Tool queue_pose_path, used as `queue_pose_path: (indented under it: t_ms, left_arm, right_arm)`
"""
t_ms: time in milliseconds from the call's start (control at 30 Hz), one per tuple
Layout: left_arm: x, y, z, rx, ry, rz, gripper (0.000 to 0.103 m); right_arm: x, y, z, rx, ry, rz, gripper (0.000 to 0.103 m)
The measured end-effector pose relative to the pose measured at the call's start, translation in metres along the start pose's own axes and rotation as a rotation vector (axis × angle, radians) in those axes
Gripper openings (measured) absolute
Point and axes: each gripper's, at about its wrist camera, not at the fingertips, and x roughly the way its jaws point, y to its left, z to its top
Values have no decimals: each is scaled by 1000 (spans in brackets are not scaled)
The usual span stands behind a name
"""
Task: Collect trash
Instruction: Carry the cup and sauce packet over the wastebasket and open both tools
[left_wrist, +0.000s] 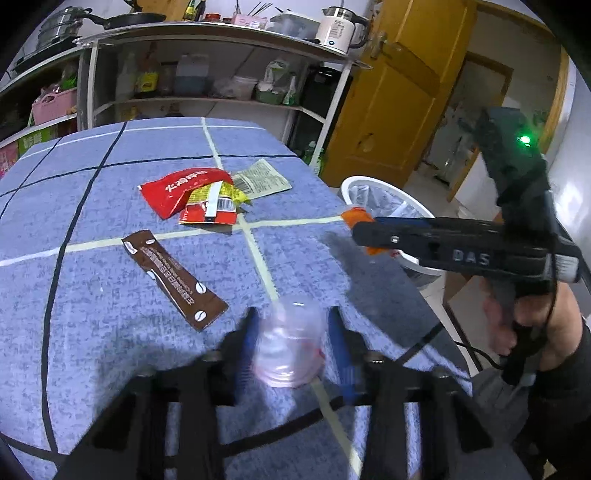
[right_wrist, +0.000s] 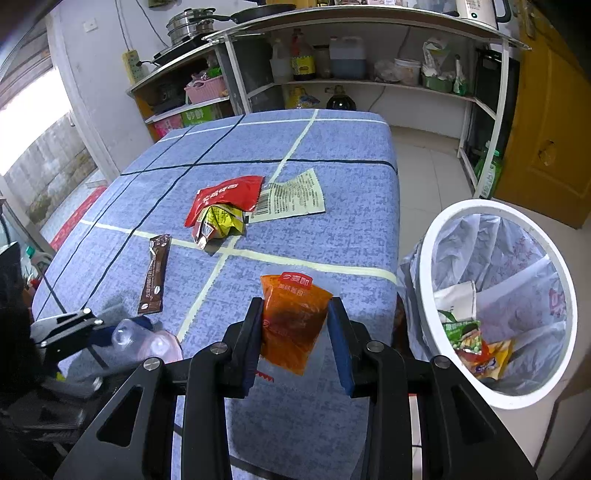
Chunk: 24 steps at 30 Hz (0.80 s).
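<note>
Four wrappers lie ahead of the grippers on the table: one red wrapper (right_wrist: 225, 199), one yellow wrapper (right_wrist: 221, 223), one pale printed wrapper (right_wrist: 291, 197) and one brown sachet (right_wrist: 155, 273). One orange sachet (right_wrist: 295, 321) sits between the right gripper's fingers, one clear plastic cup (left_wrist: 288, 347) between the left's. One white bin (right_wrist: 498, 295) stands right of the right gripper.

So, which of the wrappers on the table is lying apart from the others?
The long brown sachet lies alone on the blue cloth. The red wrapper, the yellow one and the pale printed one lie together in a pile, touching or overlapping.

Open air separates the table edge (right_wrist: 391, 229) from the trash bin (right_wrist: 443, 229); wrappers (right_wrist: 225, 206) clutter mid-table.
</note>
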Motion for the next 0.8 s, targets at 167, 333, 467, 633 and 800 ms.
queue_pose_path:
  t_ms: [167,333,467,633,800]
  left_arm:
    - [-5,-7,7,5,-34,-3,29]
    - [-2,-22,23,22,-51,-4,29]
    - [8,-40,43,46,-59,-16,29]
    - [29,-64,67,75,-60,-52,29]
    - [59,-89,88,107,-44,-78,29]
  right_arm:
    - [-10,-13,-3,24,-17,-11,35]
    - [-23,-32,-8,63,-41,-25,35]
    - [-32,-52,-13,102,-58,-41,35]
    - [-42,-83,-21,145,-74,-80,35]
    - [-47,-112,-28,188,-83,-125,35]
